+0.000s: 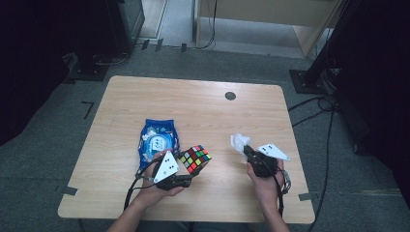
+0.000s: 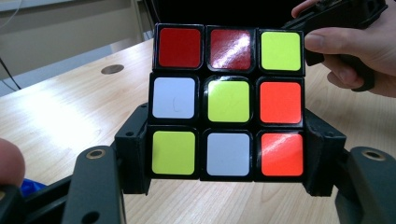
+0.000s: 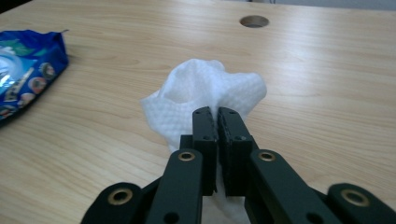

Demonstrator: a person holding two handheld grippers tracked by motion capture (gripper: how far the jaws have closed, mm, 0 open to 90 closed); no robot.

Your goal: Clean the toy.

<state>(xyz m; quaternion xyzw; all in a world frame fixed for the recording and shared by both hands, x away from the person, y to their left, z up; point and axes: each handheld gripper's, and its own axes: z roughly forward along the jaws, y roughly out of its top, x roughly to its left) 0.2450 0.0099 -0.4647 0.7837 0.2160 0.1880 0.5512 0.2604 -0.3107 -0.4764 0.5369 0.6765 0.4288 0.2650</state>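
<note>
My left gripper [image 1: 186,166] is shut on a scrambled puzzle cube [image 1: 195,158], held just above the wooden table [image 1: 203,111]. In the left gripper view the cube [image 2: 229,100] sits between the two black jaws and shows a face of red, yellow, white and orange tiles. My right gripper [image 1: 245,147] is shut on a crumpled white wipe [image 1: 239,141] over the table's right half. In the right gripper view the wipe [image 3: 205,93] bulges out past the closed gripper [image 3: 217,114].
A blue wipe packet [image 1: 157,138] lies flat on the table just left of the cube; its corner [image 3: 28,70] is at the left of the right gripper view. A round cable hole [image 1: 230,95] sits near the far edge. Cables run over the floor at the right.
</note>
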